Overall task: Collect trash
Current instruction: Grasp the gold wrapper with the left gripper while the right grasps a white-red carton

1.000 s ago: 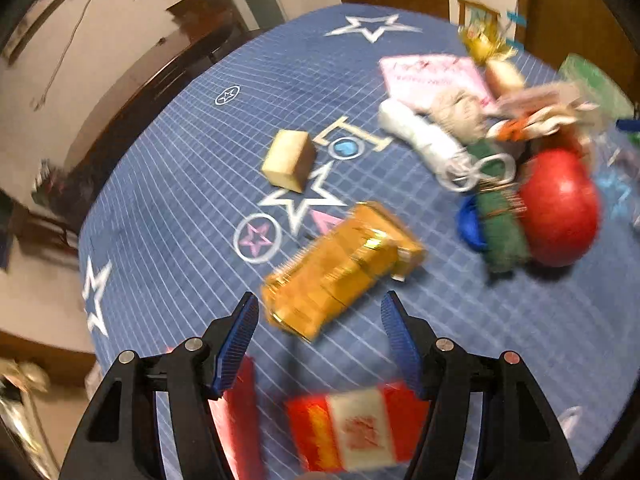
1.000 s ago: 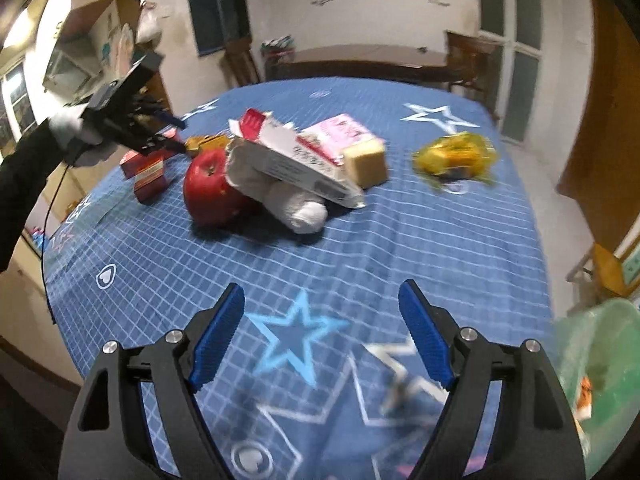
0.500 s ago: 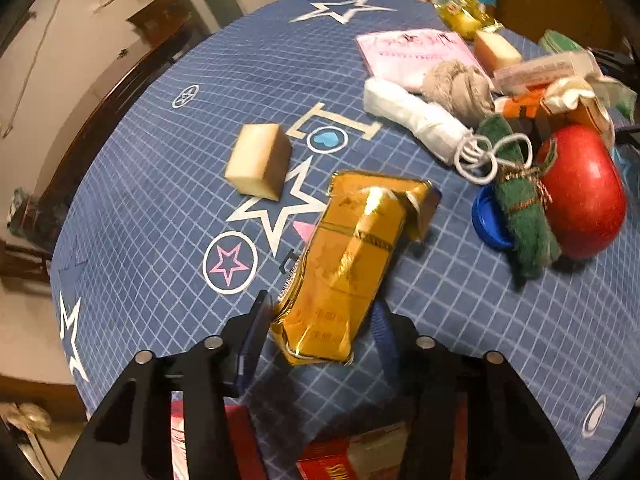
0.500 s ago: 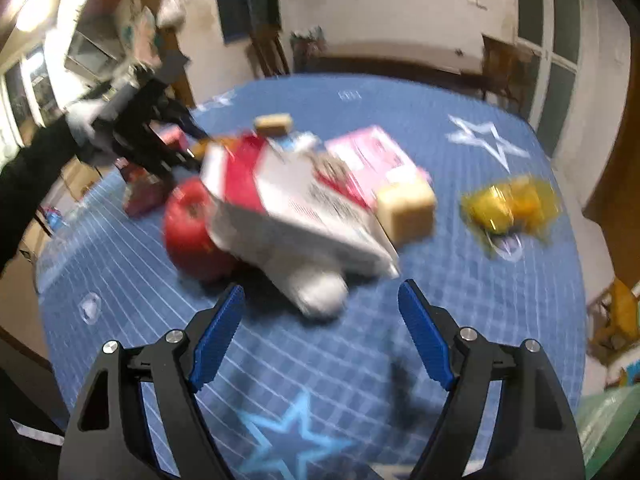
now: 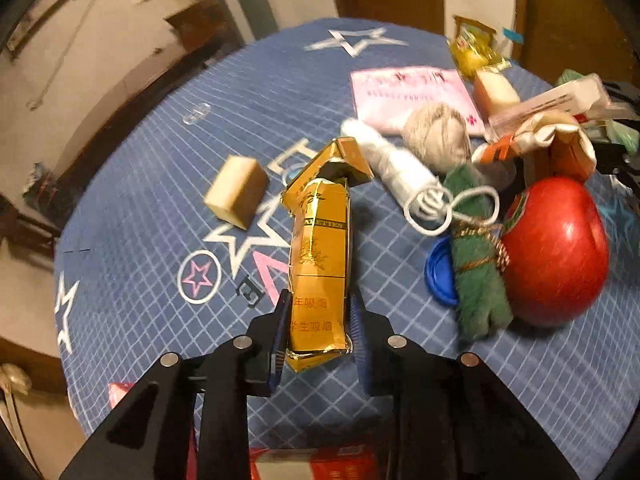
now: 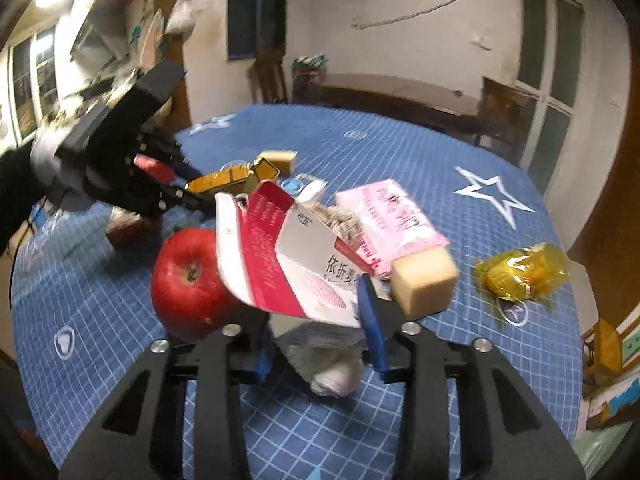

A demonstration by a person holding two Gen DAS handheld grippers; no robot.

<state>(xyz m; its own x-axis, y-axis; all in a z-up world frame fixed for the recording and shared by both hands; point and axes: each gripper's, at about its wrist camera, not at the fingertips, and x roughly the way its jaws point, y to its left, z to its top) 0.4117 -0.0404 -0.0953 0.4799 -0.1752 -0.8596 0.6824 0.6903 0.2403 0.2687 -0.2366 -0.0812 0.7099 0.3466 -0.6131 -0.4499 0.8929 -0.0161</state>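
On the worktop [image 5: 140, 208], both my grippers have just narrowed and go on closing: left gripper [image 5: 318, 320] around the gold cigarette pack [image 5: 320, 256], right gripper [image 6: 320, 332] around the torn red-and-white carton [image 6: 280, 264]; two trash pickups begun.

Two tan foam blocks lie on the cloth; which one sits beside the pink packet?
The tan block right of the right gripper, touching the pink packet; the other block lies alone by the white star.
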